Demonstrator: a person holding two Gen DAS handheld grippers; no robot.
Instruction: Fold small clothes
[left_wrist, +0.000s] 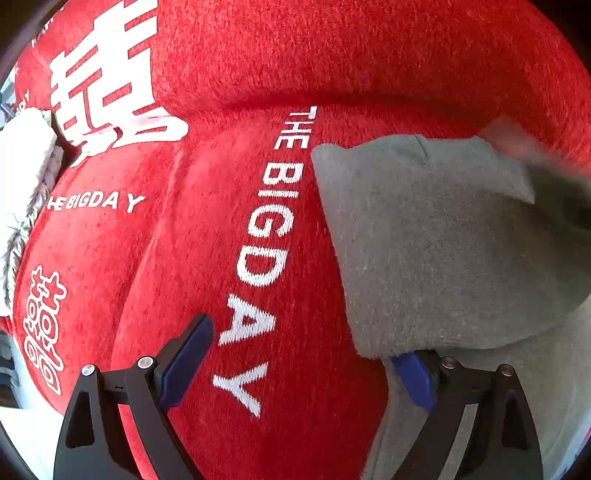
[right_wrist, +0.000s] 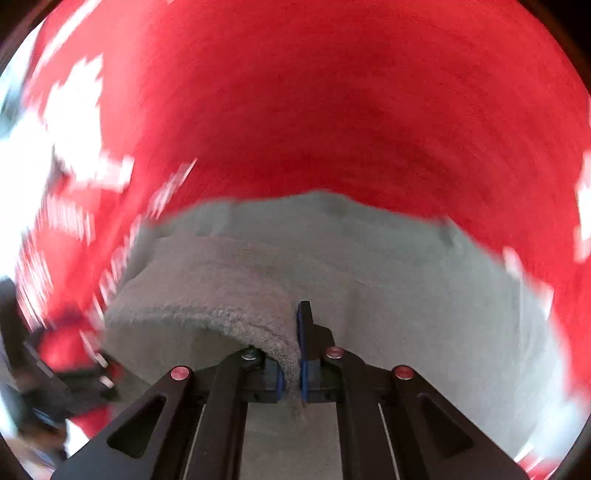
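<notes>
A small grey garment (left_wrist: 436, 243) lies on a red blanket (left_wrist: 207, 229) with white lettering. In the left wrist view my left gripper (left_wrist: 306, 354) stands open, its blue-padded fingers wide apart. The red blanket shows between them and the garment's near edge lies by the right finger (left_wrist: 415, 380). In the blurred right wrist view my right gripper (right_wrist: 293, 362) is shut on a fold of the grey garment (right_wrist: 207, 280), which rises in a hump from the pads off to the left. More of the garment spreads flat beyond it.
The red blanket (right_wrist: 332, 110) fills most of both views and bulges in soft ridges. A white fringed cloth (left_wrist: 26, 155) lies at the blanket's left edge. A dark blurred shape (left_wrist: 565, 199) crosses the garment's far right corner.
</notes>
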